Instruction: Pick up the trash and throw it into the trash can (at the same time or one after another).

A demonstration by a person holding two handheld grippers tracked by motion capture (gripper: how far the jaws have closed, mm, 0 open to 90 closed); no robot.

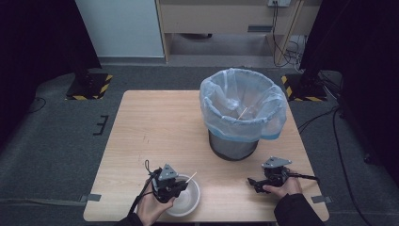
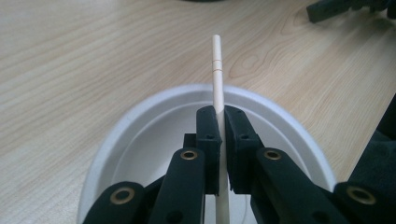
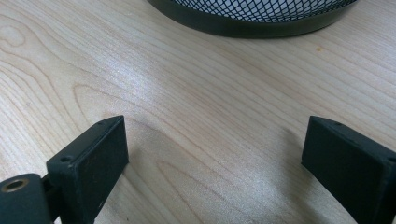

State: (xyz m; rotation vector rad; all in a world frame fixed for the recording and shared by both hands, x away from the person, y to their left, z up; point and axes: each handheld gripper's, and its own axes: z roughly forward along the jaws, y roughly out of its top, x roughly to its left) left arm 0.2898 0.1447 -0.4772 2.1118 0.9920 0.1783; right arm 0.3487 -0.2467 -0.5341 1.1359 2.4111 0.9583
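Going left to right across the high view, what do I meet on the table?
Left claw shut on the wooden stick over the white bowl → lined mesh bin, farther back → right claw, open, on the tabletop.

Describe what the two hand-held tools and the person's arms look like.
Both tools are black, built of linked bars with brass-coloured pivot rivets and flat rectangular black pads. The left tool and the right tool each carry a grey three-cornered plate on top. A black cable trails from each: the left's loops back beside the wrist, the right's runs off to the right. The person's right forearm wears a dark sleeve.
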